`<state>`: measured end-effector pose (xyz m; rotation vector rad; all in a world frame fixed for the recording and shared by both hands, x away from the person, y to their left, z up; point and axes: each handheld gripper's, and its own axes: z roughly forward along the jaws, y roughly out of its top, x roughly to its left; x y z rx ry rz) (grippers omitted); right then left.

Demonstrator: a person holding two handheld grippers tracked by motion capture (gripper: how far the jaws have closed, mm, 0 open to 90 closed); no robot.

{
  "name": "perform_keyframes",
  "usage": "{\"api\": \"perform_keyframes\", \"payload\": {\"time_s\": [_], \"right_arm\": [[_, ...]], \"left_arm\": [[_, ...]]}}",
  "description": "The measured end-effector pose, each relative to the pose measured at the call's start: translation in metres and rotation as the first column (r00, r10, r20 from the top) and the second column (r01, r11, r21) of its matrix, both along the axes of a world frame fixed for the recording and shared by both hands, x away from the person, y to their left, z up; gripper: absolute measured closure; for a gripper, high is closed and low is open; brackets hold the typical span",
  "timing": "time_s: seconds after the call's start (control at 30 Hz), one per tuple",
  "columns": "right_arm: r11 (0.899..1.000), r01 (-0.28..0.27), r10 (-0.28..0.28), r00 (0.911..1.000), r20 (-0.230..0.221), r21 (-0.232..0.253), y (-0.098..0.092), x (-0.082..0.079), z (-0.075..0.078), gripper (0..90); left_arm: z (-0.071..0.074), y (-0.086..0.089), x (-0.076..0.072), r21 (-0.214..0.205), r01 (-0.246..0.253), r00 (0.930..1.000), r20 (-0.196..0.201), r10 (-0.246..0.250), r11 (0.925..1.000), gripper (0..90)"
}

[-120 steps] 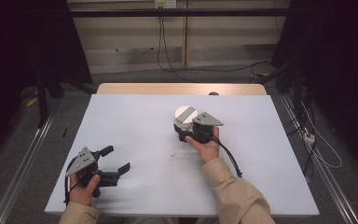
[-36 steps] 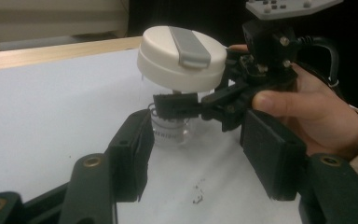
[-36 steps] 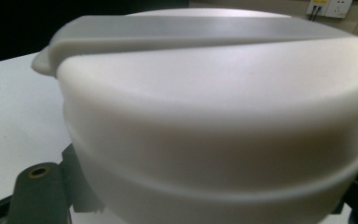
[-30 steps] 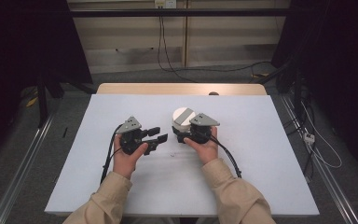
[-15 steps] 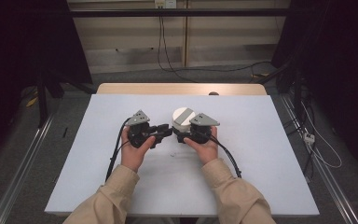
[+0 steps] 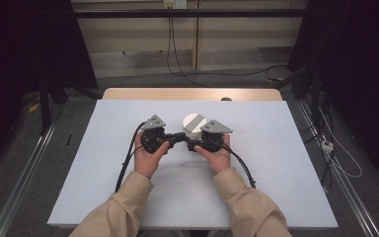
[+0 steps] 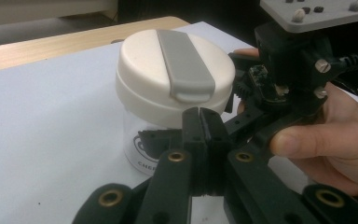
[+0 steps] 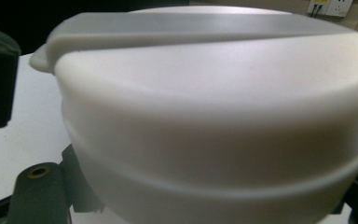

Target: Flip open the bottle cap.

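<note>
A clear jar with a white lid (image 6: 194,121) and a grey strip across the top stands mid-table. My right gripper (image 6: 193,141) is shut on its clear body, and a dark finger (image 8: 39,196) shows at each side beneath the lid (image 8: 214,116). In the left gripper view the jar (image 7: 172,70) stands just beyond my left gripper (image 7: 200,115). Its jaws have just been closing and now meet with nothing between them, their tips right under the lid's rim. From above, the left gripper (image 6: 180,137) points right at the jar, facing the right gripper (image 7: 242,93).
A white sheet (image 6: 276,187) covers the table, with a wooden strip (image 6: 192,94) bare at the far edge. Black cables trail from both grippers toward the near edge. Metal rails and floor cables lie beside the table.
The left hand has moved right across the table up to the jar, and its jaws have gone from apart to together. The right hand and the jar have stayed put.
</note>
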<state>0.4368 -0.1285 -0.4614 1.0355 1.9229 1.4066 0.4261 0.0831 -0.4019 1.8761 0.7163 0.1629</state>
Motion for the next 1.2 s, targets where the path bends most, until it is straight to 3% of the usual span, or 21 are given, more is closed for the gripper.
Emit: {"api": "perform_keyframes", "payload": {"time_s": [0.13, 0.67, 1.2], "right_arm": [[1.000, 0.000, 0.000, 1.0000, 0.000, -0.002, 0.000, 0.000, 0.000, 18.6], [1.000, 0.001, -0.001, 1.0000, 0.000, -0.003, 0.000, 0.000, 0.000, 18.6], [1.000, 0.001, -0.001, 1.0000, 0.000, -0.005, 0.000, 0.000, -0.001, 18.6]], "left_arm": [[-0.001, -0.001, 0.002, 0.018, -0.017, 0.9998, -0.004, 0.017, 0.9997, 90.0], [0.000, -0.007, 0.004, -0.002, -0.032, 0.9995, -0.008, 0.032, 0.9995, 90.0], [0.018, -0.014, 0.010, -0.016, -0.035, 0.9991, 0.022, 0.036, 0.9992, 90.0]]}}
